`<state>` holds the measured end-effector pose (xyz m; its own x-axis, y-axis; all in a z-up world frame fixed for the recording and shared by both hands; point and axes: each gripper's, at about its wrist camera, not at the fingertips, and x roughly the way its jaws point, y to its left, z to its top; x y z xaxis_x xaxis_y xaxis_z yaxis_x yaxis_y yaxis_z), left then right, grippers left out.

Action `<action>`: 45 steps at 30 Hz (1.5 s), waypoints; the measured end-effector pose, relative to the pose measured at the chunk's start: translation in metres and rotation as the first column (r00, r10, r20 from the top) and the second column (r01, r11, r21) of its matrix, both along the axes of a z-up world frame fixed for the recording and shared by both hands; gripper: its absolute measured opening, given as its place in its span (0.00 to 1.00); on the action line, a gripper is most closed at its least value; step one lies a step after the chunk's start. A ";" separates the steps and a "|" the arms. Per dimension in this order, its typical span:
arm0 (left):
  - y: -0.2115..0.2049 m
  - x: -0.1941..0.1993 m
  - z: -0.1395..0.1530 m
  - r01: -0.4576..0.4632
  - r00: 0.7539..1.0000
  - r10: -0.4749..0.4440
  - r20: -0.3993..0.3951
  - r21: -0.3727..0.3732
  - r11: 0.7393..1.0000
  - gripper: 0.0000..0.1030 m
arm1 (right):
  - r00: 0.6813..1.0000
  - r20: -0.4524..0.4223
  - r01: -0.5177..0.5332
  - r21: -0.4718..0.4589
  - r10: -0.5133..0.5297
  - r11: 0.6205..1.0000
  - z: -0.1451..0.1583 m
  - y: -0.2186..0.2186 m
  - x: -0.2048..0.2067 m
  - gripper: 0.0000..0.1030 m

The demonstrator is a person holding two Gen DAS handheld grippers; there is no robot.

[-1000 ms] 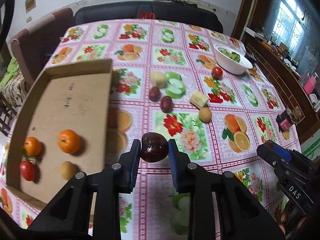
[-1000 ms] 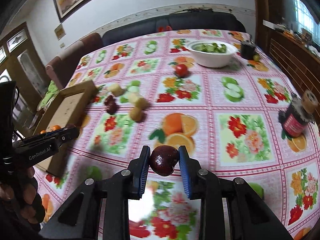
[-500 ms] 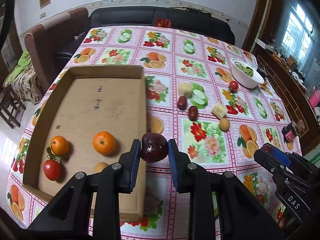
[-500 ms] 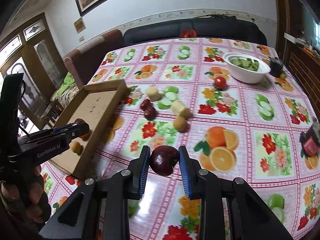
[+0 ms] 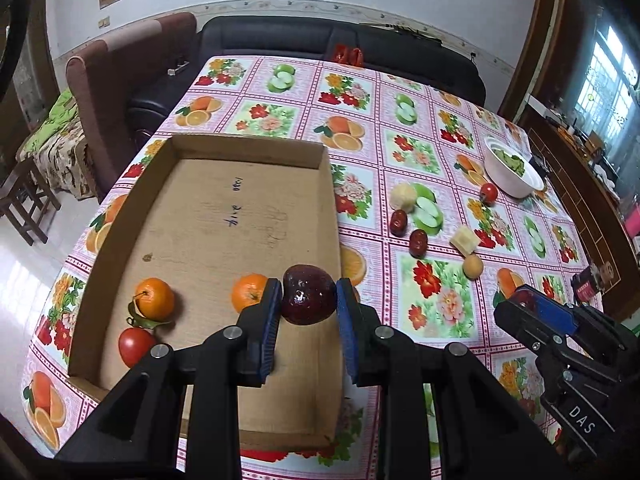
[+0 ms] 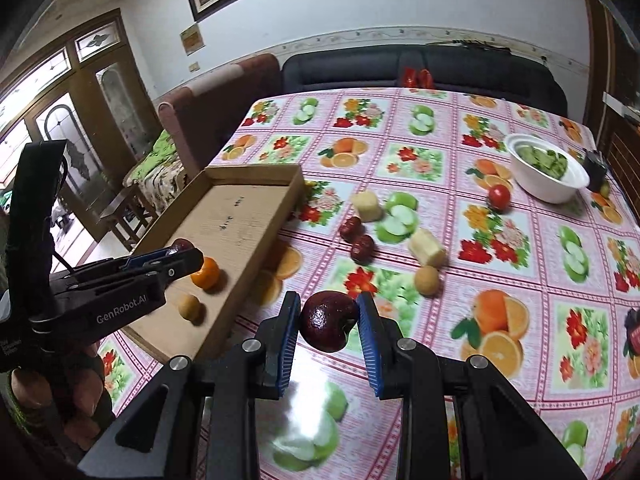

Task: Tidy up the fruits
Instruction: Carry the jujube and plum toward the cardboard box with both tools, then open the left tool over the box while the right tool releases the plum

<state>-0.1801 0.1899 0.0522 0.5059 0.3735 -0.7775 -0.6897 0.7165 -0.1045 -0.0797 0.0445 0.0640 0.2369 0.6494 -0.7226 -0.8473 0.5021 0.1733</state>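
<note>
The left gripper (image 5: 308, 296) squeezes a dark red plum (image 5: 308, 294) between its two blue pads, closed just as far as the fruit lets it. It holds the plum over the near right side of the cardboard box (image 5: 224, 216), most likely so it can drop it in with the other fruit.

The right gripper (image 6: 329, 326) pinches another dark plum (image 6: 328, 325) the same way. That one hangs above the tablecloth (image 6: 520, 248), just beside the box, as if waiting its turn.

In the box sit two oranges (image 5: 154, 299), a tomato (image 5: 135, 346) and a small yellow fruit (image 6: 189, 307). More fruit lies out on the cloth: two red dates (image 5: 408, 232), a tomato (image 5: 489, 192) by the white bowl (image 5: 514, 174), and a small round yellow fruit (image 5: 473, 266).
</note>
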 end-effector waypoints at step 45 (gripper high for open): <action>0.133 -0.022 -0.055 -0.210 0.975 0.198 -0.101 -0.128 0.969 0.24 | 0.965 -0.118 -0.252 -0.147 0.236 0.957 -0.072 0.210 -0.013 0.29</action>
